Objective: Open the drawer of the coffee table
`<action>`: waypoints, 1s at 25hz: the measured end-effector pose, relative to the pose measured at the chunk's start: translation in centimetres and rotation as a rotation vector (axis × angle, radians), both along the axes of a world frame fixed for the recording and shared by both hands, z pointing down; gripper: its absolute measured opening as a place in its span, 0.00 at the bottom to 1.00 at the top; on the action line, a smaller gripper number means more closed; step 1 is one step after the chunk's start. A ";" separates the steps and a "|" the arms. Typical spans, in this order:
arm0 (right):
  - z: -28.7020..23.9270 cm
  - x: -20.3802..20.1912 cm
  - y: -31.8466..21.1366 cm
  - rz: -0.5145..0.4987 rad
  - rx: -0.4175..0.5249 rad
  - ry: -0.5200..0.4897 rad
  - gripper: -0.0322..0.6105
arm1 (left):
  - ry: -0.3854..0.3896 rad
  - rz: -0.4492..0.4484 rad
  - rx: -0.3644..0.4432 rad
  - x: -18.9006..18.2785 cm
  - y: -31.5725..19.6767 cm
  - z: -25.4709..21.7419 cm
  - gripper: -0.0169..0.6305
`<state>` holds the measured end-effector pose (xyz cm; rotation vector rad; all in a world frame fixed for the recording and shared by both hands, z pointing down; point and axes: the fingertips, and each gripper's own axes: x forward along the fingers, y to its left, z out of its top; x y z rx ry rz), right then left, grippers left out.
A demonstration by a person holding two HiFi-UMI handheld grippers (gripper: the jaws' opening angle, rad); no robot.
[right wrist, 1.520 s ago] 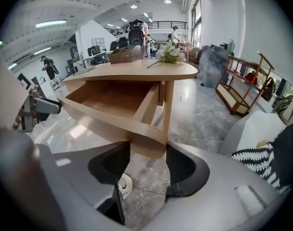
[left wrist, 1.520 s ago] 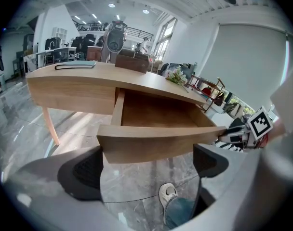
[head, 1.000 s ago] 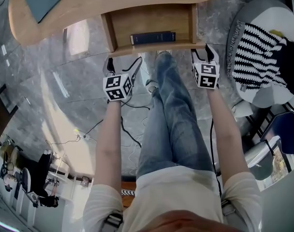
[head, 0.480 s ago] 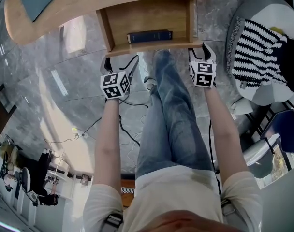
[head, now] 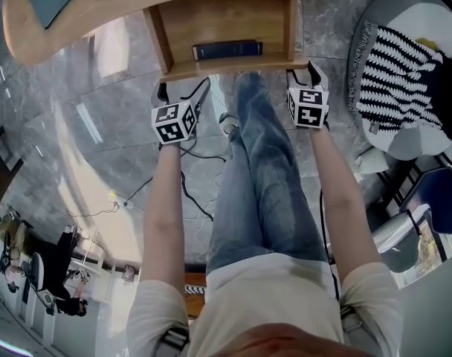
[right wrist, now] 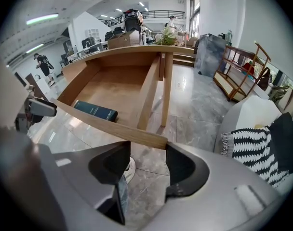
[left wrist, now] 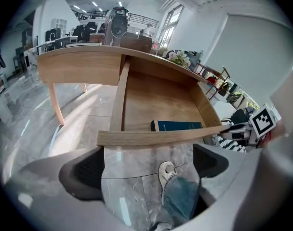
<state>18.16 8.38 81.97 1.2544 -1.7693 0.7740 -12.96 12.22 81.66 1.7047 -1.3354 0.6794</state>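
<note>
The tabletop (head: 137, 10) is cut off at the upper edge of the head view, and it hides the far end of the drawer (head: 226, 21). The drawer stands open, sticking out from under the tabletop toward the person, with a dark blue book (head: 227, 50) lying inside near its front board (left wrist: 161, 137). The left claw (left wrist: 151, 165) is spread, with only floor and a shoe (left wrist: 166, 172) between its halves, just below the board's left end. The right claw (right wrist: 147, 165) is also spread and empty, close under the board's right corner. Whether it touches the wood is unclear.
</note>
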 end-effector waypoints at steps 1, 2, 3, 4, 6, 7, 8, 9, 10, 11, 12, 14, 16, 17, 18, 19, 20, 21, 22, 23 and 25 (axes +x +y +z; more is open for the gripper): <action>0.0 0.0 0.0 -0.002 0.000 -0.003 0.40 | -0.004 0.004 -0.001 0.0 0.0 0.1 0.94; 0.1 0.0 0.0 -0.003 -0.001 -0.006 0.40 | -0.007 0.009 -0.003 0.0 0.1 0.2 0.94; 0.1 0.0 -0.1 -0.005 -0.004 -0.007 0.40 | -0.008 0.014 -0.006 0.0 0.1 0.3 0.94; 0.1 0.0 -0.1 -0.007 -0.007 -0.004 0.40 | -0.012 0.023 -0.009 0.0 0.1 0.3 0.94; -0.2 0.0 -0.1 -0.015 -0.013 0.008 0.41 | -0.032 0.048 -0.010 -0.1 0.3 0.3 0.94; -0.4 0.1 0.0 -0.020 -0.014 0.015 0.41 | -0.045 0.056 -0.006 -0.3 0.4 0.1 0.94; -0.7 0.1 0.2 -0.026 -0.011 0.018 0.41 | -0.053 0.053 0.000 -0.6 0.6 -0.1 0.94; -1.1 0.0 0.3 -0.033 -0.004 0.018 0.40 | -0.055 0.039 0.007 -1.0 0.6 -0.5 0.94; -1.5 0.0 0.3 -0.038 0.004 0.016 0.39 | -0.053 0.019 0.016 -1.4 0.6 -1.0 0.94; -1.9 0.0 0.4 -0.040 0.012 0.012 0.37 | -0.052 -0.003 0.026 -1.7 0.5 -1.5 0.94; -2.4 0.0 0.5 -0.037 0.018 0.007 0.35 | -0.052 -0.024 0.036 -2.1 0.5 -2.0 0.94; -3.5 0.0 0.7 -0.018 0.034 -0.002 0.30 | -0.045 -0.063 0.061 -2.5 0.5 -3.5 0.94; -5.0 -0.1 0.7 0.015 0.073 -0.018 0.21 | -0.024 -0.089 0.098 -2.4 0.5 -5.3 0.93; -6.0 -0.2 0.6 0.030 0.094 -0.029 0.18 | -0.012 -0.096 0.117 -2.2 0.5 -6.3 0.93; -7.0 -0.4 0.6 0.040 0.111 -0.042 0.15 | 0.001 -0.099 0.133 -1.8 0.6 -7.3 0.92; -8.0 -0.6 0.7 0.045 0.126 -0.053 0.13 | 0.012 -0.100 0.149 -1.3 0.7 -8.4 0.90; -9.0 -0.8 0.8 0.047 0.139 -0.061 0.09 | 0.017 -0.099 0.165 -1.0 0.8 -9.4 0.87; -10.1 -1.0 0.9 0.049 0.153 -0.068 0.06 | 0.014 -0.097 0.182 -0.7 0.9 -10.5 0.83; -11.2 -1.3 0.9 0.049 0.168 -0.079 0.05 | 0.007 -0.094 0.201 -0.4 0.9 -11.5 0.76; -12.3 -1.6 1.0 0.048 0.183 -0.092 0.05 | 0.000 -0.094 0.219 -0.2 0.9 -12.6 0.68; -14.9 -2.3 1.4 0.039 0.216 -0.120 0.05 | -0.004 -0.104 0.255 0.0 1.1 -14.8 0.55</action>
